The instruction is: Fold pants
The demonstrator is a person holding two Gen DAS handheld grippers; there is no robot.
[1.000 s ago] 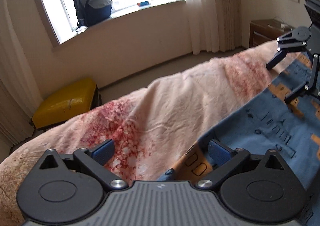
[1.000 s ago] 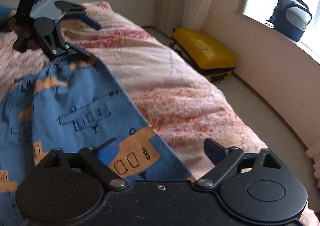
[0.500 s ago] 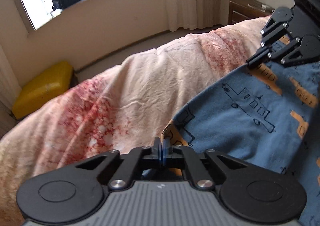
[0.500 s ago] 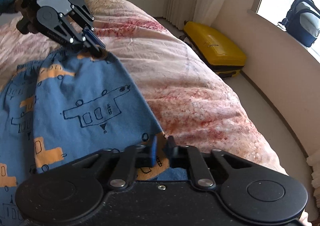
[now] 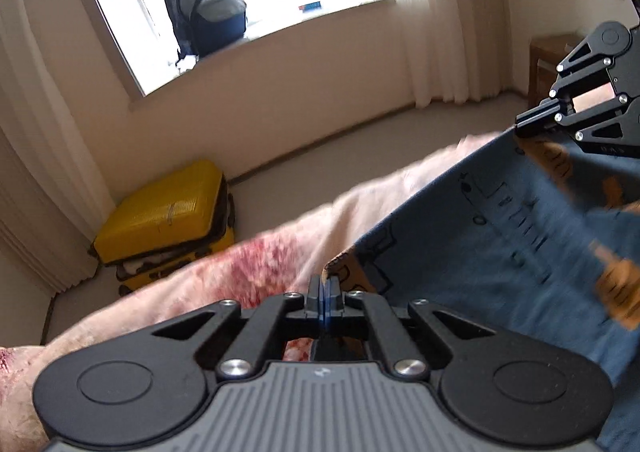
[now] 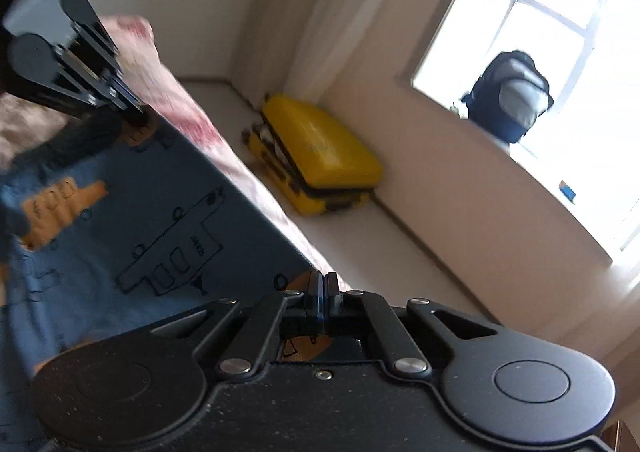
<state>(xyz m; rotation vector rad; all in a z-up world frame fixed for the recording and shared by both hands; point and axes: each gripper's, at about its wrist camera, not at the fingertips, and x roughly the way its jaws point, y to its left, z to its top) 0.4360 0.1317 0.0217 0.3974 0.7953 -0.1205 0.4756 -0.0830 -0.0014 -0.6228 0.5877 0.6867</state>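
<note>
**Blue printed pants, held at two corners above the bed**

Item: pants (image 5: 500, 236), blue fabric with orange blocks and dark line drawings. Location: stretched between the two grippers, lifted over the bed (image 5: 256, 272); the near edge runs taut from one gripper to the other. Lower portion blurred in both views.

Left gripper (image 5: 323, 288): fingers closed together, pinching an orange-printed corner of the pants; the cloth tip shows just above the blue pads. Seen also from the right wrist view at upper left, clamped on the far corner of the fabric.

Right gripper (image 6: 321, 284): fingers closed together on the opposite corner of the pants, with cloth visible under and behind the pads. In the left wrist view it appears at the right edge, closed on the cloth edge.

Bed: covered with a pale pink spread with red mottled patches.

Surroundings: yellow suitcase (image 5: 164, 219) on the floor beside the bed, against the wall; dark backpack (image 5: 206, 11) on the window sill; pale curtains (image 5: 440, 11) at the window; wooden bedside cabinet (image 5: 542, 63) in the corner, partly hidden.
</note>
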